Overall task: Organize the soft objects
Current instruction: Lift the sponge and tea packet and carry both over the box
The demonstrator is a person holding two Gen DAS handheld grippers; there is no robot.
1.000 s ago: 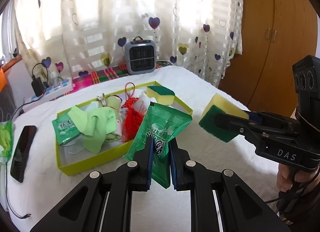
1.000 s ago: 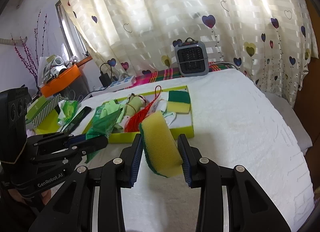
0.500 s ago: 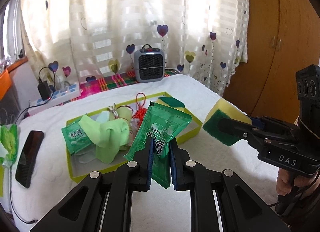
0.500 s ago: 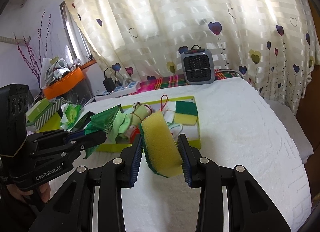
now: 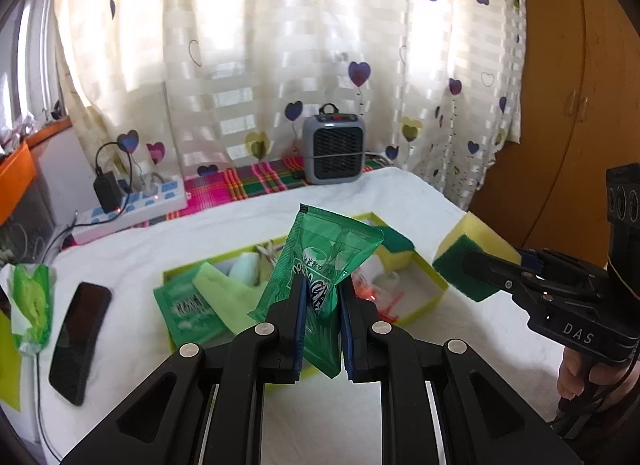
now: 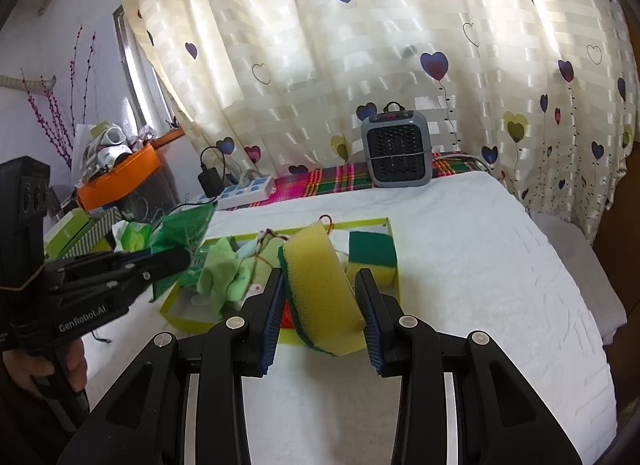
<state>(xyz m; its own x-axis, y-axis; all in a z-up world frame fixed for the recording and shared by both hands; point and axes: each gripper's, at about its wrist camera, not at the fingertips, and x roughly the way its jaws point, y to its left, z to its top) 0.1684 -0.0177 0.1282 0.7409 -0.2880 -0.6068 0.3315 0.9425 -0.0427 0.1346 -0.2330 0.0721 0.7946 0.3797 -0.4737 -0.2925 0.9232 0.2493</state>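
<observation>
Above the white-covered table [image 5: 400, 417], both held items have been lifted higher and drawn back from the yellow-green box [image 5: 438, 285] over the last second. A green packet [image 5: 320, 265] is pinched in the narrowly set left gripper [image 5: 322, 329]; a yellow sponge [image 6: 320, 289] is clamped in the right gripper [image 6: 320, 321]. Neither has been placed, so sorting is judged unfinished.

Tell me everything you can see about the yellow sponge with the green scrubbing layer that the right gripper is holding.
The yellow foam sponge with a dark green scouring layer is a rectangular block, held tilted and clear of the white towel-covered surface. The right gripper is shut on it, blue pads pressing both sides. Nothing else touches it.
</observation>
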